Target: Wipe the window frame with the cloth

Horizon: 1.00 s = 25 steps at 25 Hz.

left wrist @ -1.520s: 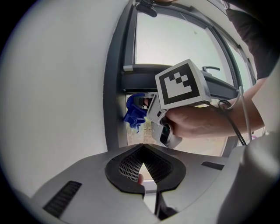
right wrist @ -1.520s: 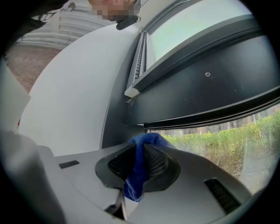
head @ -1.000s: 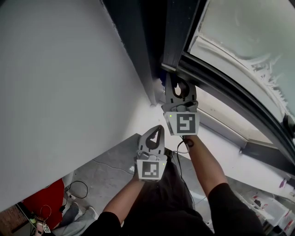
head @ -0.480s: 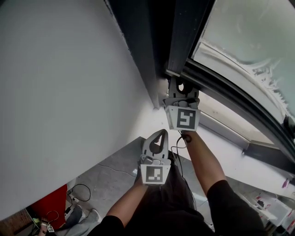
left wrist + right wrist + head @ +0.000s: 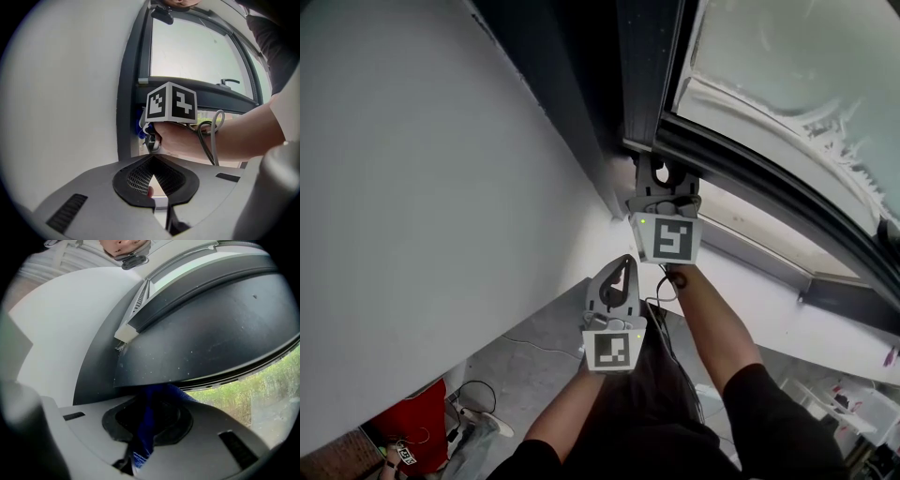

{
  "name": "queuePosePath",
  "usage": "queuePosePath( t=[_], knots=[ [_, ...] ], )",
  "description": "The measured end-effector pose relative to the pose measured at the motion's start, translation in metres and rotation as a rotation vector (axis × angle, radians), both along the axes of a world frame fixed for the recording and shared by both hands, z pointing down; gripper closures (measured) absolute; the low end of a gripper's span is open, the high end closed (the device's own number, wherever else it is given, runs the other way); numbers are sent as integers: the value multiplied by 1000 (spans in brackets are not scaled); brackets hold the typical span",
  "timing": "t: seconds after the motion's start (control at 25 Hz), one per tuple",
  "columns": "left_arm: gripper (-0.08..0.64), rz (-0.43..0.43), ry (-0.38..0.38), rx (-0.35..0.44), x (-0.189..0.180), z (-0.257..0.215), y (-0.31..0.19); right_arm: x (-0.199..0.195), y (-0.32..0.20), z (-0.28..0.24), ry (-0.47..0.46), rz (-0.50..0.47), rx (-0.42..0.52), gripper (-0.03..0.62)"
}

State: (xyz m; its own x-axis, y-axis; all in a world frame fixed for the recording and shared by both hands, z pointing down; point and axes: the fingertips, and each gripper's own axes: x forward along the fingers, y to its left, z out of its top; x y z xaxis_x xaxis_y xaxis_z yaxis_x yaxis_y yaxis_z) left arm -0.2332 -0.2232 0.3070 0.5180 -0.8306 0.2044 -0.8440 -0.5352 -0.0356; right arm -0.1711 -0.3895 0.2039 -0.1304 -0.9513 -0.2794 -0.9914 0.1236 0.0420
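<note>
At far left is the bare white wall (image 5: 422, 187), which meets the dark frame (image 5: 649, 56) at an inside corner. The left gripper (image 5: 624, 265) hangs low, just in front of the person's body and well short of the frame. In the left gripper view its jaws are pressed together at the tips with nothing between them. It looks parked there to stay clear of the work, since one gripper is enough for wiping, and it points up toward the corner.

To its right and higher, the right gripper (image 5: 664, 176) reaches up with the arm extended. Its tip is tucked under the lower corner of the frame, where the upright meets the bottom rail. Its jaws are clenched on the blue cloth (image 5: 144, 427). A fold of it runs back between the pads, and the rest bunches out in front, pushed against the dark face of the frame (image 5: 197, 333). Gripping it by the fold probably leaves a soft wad ahead of the jaws, so that fabric rather than plastic rubs the metal. From the left gripper view, a bit of blue (image 5: 139, 127) shows beside the right gripper's cube (image 5: 171, 103), close against the upright.

Furthest right, the glass (image 5: 797, 56) is streaked white along its lower edge. The wipe seems to be under way at this corner.
</note>
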Motion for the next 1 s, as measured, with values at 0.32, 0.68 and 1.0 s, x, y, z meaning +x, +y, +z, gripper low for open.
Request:
queuePosePath(
  t=[0.32,0.68,1.0],
  knots=[
    [555,-1,20,-10,3,-1,0,11,7,0,-13,37,3,558],
    [555,26,16,-17,12,2,5,22,16,0,-22,60,6,558],
    [555,50,6,-14,22,1,8,32,22,0,-28,74,6,558]
  ],
)
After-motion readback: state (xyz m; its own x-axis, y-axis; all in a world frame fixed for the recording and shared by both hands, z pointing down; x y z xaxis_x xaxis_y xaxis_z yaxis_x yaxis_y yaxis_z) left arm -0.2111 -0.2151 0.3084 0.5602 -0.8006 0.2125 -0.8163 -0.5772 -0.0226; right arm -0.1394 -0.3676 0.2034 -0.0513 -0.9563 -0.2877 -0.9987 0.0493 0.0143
